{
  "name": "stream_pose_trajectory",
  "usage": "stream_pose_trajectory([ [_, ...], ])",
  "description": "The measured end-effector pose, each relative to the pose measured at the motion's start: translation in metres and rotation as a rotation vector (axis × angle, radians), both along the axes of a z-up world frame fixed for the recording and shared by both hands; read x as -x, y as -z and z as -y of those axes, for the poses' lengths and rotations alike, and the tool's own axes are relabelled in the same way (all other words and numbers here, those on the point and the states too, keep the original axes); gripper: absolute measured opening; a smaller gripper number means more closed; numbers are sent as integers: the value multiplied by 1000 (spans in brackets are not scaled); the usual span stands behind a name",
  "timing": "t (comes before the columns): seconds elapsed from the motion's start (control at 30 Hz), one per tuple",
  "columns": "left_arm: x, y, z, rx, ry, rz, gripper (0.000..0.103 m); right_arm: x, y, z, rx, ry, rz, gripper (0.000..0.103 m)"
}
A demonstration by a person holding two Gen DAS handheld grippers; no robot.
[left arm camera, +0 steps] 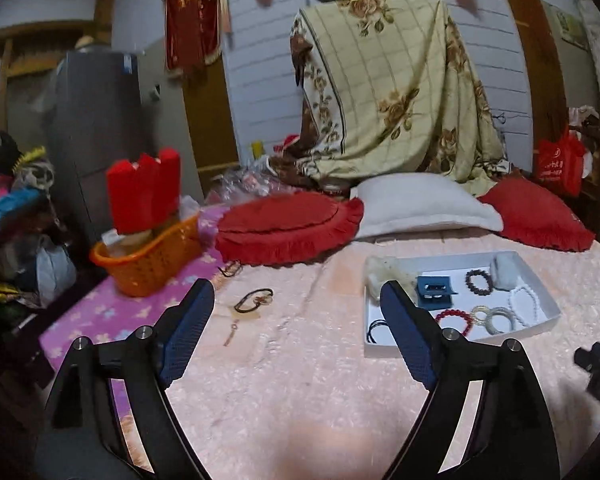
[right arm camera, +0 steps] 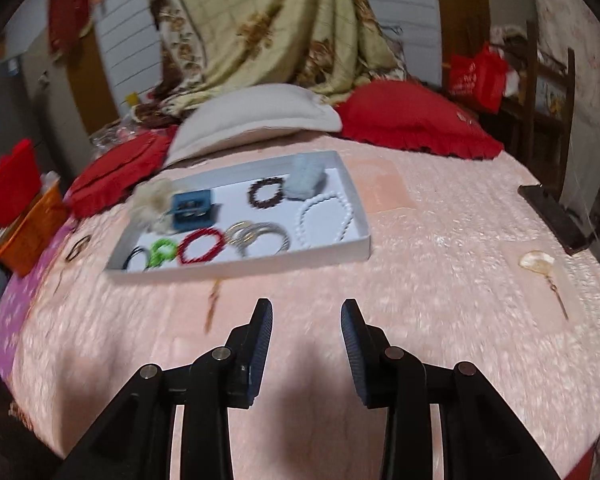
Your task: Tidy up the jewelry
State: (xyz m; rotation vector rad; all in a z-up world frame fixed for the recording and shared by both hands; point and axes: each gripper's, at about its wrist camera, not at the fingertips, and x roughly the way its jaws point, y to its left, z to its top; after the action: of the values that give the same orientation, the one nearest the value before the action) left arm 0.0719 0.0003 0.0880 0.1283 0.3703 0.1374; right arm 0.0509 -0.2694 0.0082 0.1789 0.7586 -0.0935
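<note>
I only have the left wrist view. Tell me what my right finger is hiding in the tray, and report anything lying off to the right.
Observer: A bright green bracelet lies in the white tray, between the black cords and the red bead bracelet.
Operator: Now the right side of the bed.
Observer: A pale shell-like hairpin lies loose on the pink bedspread, well right of the tray.
Operator: Report the right gripper.
Observer: The right gripper is open and empty, over the bedspread in front of the tray.
</note>
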Motion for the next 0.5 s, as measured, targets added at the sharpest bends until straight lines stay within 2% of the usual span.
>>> stream_pose_trajectory([
  [0.17, 47, -15, 13, 24, 74, -16, 85, 32, -11, -17, -3, -13, 30, 35],
  [0.4, 92, -2, 15, 202, 140, -173, 85, 70, -30, -26, 43, 15, 110, 38],
  [0.5, 107, 0, 22, 202, 129, -183, 85, 77, -31, -28, 60, 30, 118, 38],
])
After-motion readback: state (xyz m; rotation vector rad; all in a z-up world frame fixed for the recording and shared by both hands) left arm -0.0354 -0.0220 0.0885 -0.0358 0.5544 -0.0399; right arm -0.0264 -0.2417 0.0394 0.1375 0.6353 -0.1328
